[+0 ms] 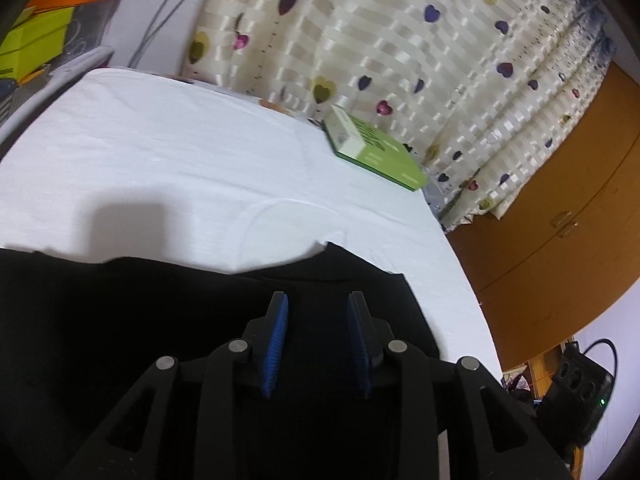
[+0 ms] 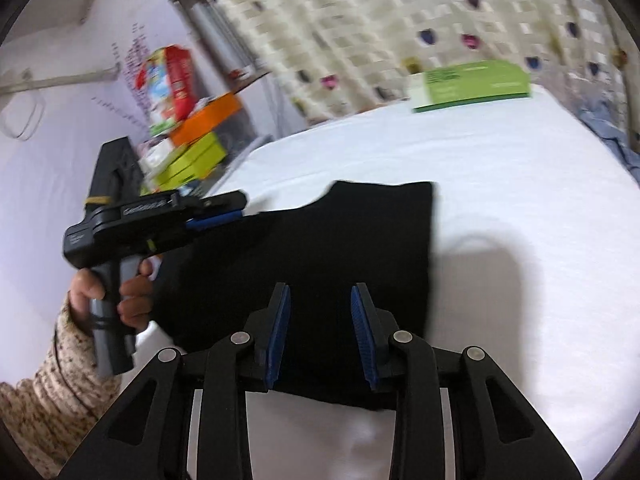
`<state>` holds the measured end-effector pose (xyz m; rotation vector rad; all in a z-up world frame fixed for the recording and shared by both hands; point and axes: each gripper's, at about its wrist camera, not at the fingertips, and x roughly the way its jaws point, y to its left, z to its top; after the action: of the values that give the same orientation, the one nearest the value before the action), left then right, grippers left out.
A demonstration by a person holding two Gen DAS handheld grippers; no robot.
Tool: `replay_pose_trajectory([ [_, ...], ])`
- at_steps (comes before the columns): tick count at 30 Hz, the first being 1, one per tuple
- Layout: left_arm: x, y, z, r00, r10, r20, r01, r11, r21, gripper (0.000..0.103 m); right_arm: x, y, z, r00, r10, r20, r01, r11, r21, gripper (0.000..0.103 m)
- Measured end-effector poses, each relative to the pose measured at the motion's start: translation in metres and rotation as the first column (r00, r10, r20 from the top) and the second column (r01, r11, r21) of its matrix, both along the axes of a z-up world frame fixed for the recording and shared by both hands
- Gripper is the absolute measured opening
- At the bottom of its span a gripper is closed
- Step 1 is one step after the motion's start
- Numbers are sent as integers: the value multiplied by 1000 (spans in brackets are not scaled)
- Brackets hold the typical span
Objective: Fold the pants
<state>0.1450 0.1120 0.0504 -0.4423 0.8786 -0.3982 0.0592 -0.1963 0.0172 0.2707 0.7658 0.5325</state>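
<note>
Black pants (image 2: 320, 240) lie folded flat on a white sheet (image 2: 520, 200); they also show in the left wrist view (image 1: 120, 312). My left gripper (image 1: 318, 300) is open above the pants, nothing between its blue pads. It also shows in the right wrist view (image 2: 236, 206), held by a hand over the pants' left edge. My right gripper (image 2: 320, 292) is open and empty above the pants' near part.
A green box (image 1: 372, 148) lies at the sheet's far edge, in front of a curtain with hearts; it shows in the right wrist view (image 2: 472, 84) too. Stacked coloured boxes (image 2: 192, 140) stand at the left. A wooden wardrobe (image 1: 560, 220) stands to the right.
</note>
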Motion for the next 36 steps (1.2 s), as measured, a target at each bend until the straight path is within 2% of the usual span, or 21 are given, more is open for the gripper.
replay_pose_trajectory([
  [4,4,-20,-6,999,-37,-24,37,999,6,33,8,0,-10,999,-26,-27,24,997,-70,33],
  [7,10,-32,-17,997,-62,-55,62,998,2,33,12,-1,-23,997,-28,-76,22,996,-85,33],
  [10,17,-33,-36,992,-48,-115,48,999,-1,33,14,-2,-29,996,-21,-89,12,995,-100,33],
  [14,15,-31,-43,992,-41,-117,46,998,37,33,14,-6,-25,996,-19,-93,10,995,-101,33],
  [17,14,-29,-43,993,-29,-111,35,998,60,33,15,-6,-16,998,-54,-23,51,988,-143,33],
  [22,14,-25,-46,993,-27,-113,33,998,50,33,24,-10,-34,992,-68,-105,53,989,-136,33],
  [27,13,-28,-42,993,-22,-120,32,996,82,33,11,-18,-33,992,-81,-95,69,990,-122,33],
  [29,12,-30,-37,993,-13,-118,27,994,110,33,8,-19,-36,993,-67,-100,55,992,-114,40],
  [31,9,-36,-30,995,-18,-101,32,990,140,34,6,-17,-36,994,-67,-90,56,991,-120,41],
  [36,10,-60,-12,994,-77,-74,86,988,127,41,3,-13,-36,994,-61,-87,50,991,-122,41],
])
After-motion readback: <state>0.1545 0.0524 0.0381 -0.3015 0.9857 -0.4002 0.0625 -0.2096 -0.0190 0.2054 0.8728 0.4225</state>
